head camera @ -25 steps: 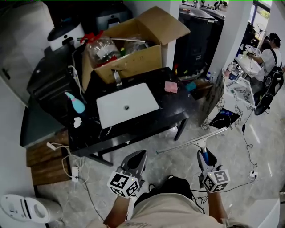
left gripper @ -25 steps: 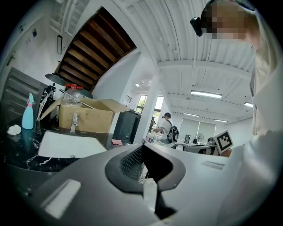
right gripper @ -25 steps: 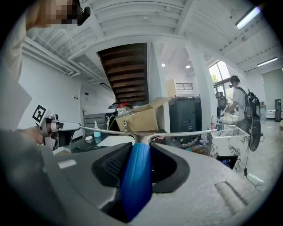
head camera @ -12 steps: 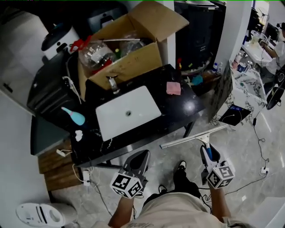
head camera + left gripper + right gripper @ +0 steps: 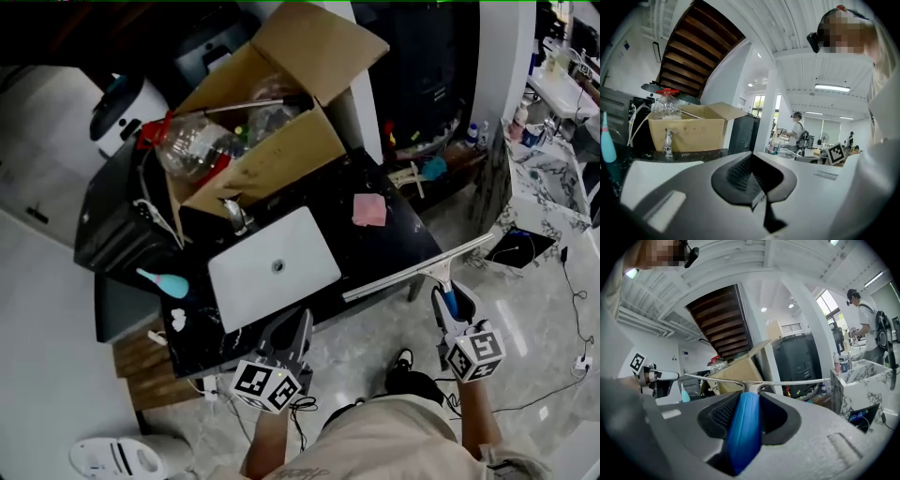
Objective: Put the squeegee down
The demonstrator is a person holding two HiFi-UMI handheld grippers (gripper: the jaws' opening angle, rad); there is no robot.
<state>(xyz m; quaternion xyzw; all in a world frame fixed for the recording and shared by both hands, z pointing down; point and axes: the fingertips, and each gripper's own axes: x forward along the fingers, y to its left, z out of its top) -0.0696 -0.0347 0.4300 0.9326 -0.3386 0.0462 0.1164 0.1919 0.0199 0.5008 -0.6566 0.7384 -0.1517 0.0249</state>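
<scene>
Black counter [image 5: 398, 246] | squeegee [image 5: 422, 269]: blue handle, long silver blade | in right gripper [image 5: 452, 302]

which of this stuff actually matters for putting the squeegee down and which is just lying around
In the job: blue-handled metal squeegee; right gripper clamping its handle; black stone table, probably where it lands.
Lying about: brown cardboard box; pink cloth; teal bottle; white sink basin.

Even, bright light from ceiling strip [image 5: 833, 87]; fisheye edges dark and warped.
</scene>
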